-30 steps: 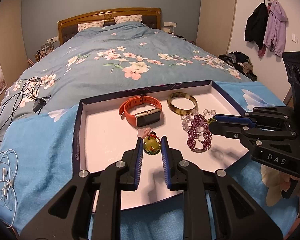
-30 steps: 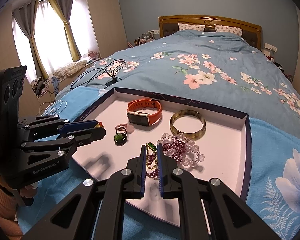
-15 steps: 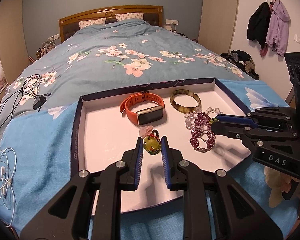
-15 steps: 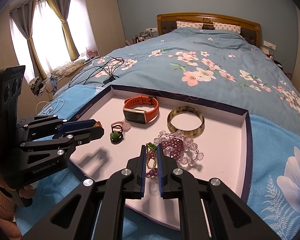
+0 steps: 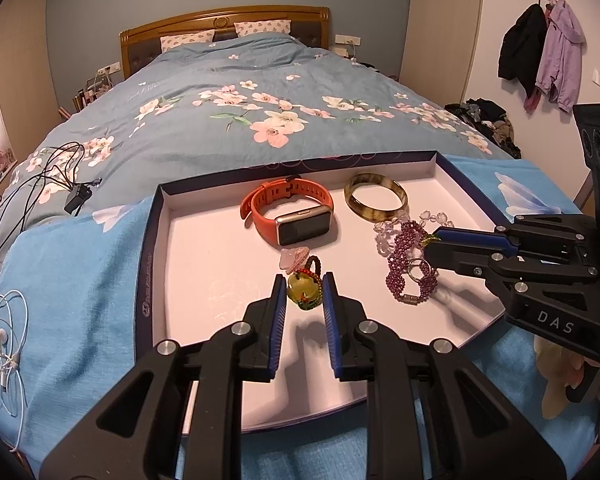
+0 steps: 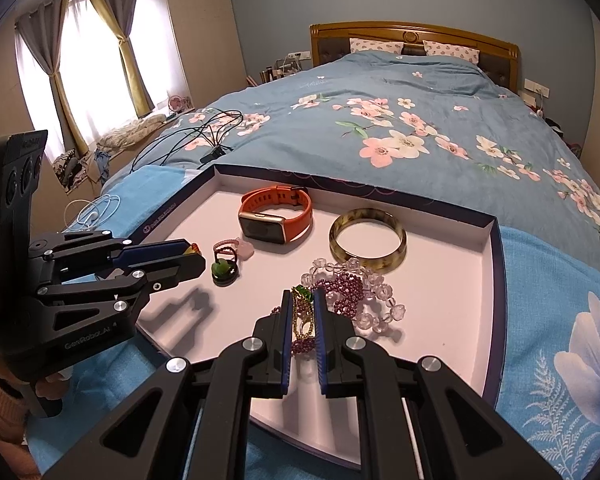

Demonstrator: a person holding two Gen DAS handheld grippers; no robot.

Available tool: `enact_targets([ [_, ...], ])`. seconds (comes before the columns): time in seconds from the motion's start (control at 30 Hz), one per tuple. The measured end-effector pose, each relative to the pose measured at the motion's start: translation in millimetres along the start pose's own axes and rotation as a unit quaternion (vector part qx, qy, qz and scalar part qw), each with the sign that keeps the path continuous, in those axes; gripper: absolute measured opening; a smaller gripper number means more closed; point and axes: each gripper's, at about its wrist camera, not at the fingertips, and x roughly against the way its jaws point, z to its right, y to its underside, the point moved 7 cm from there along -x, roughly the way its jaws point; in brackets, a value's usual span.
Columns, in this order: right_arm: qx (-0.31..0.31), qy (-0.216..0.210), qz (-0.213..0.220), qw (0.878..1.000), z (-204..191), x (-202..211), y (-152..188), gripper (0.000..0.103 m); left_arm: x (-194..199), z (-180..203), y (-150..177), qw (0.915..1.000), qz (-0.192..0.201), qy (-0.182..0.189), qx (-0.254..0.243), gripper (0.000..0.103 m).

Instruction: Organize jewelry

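A shallow white tray [image 5: 204, 256] [image 6: 452, 312] with a dark rim lies on the bed. In it are an orange smartwatch [image 5: 290, 212] [image 6: 274, 214], a brown bangle [image 5: 376, 199] [image 6: 367, 240], clear and purple bead bracelets [image 5: 410, 264] [image 6: 352, 292] and a pink ring [image 5: 293, 259] [image 6: 232, 246]. My left gripper [image 5: 303, 292] [image 6: 194, 258] is shut on a yellow-green pendant [image 5: 302, 290] just above the tray. My right gripper [image 6: 303, 308] [image 5: 430, 242] is shut on a gold chain with a green stone [image 6: 303, 312]. A green-stone ring [image 6: 224, 270] sits beside the left gripper.
The tray rests on a light blue towel [image 5: 72, 280] over a floral blue duvet [image 5: 260, 112]. Black cables [image 5: 40, 184] and white earphones [image 5: 2, 340] lie to the left. Coats [image 5: 540, 52] hang on the right wall. Curtained window [image 6: 80, 64] at left.
Both grippers have lifted slightly and drawn back, each still holding its piece. The jewelry in the tray has not moved.
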Motion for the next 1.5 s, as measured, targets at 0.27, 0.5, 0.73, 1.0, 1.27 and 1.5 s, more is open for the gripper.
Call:
enact_targets([
  [0.27, -0.002, 0.007, -0.007, 1.000, 2.4, -6.1, 1.7, 0.009, -6.8, 1.4, 3.4, 0.9999, -0.010, 0.000, 0.002, 0.018],
  [0.5, -0.010, 0.015, -0.013, 1.000, 7.4, -10.3, 3.7, 0.012, -7.5, 2.9, 5.5, 0.9999, -0.012, 0.004, 0.004, 0.020],
  [0.73, -0.008, 0.028, 0.013, 0.999, 6.3, 10.5, 2.8, 0.034, 13.1, 2.9, 2.3, 0.9998, 0.018, 0.000, 0.003, 0.047],
  [1.0, -0.003, 0.056, 0.095, 0.994, -2.3, 67.8, 7.1, 0.083, 82.6, 0.0, 2.8, 0.9935, 0.112, -0.017, 0.002, 0.097],
  [1.27, -0.004, 0.103, 0.181, 0.978, -15.1, 121.2, 30.3, 0.096, 135.8, 0.1, 23.0, 0.9812, 0.183, -0.054, 0.025, 0.097],
  [1.5, -0.020, 0.144, 0.229, 0.962, -17.3, 146.1, 42.0, 0.096, 178.5, 11.0, 39.0, 0.9673, 0.242, -0.072, 0.026, 0.097],
])
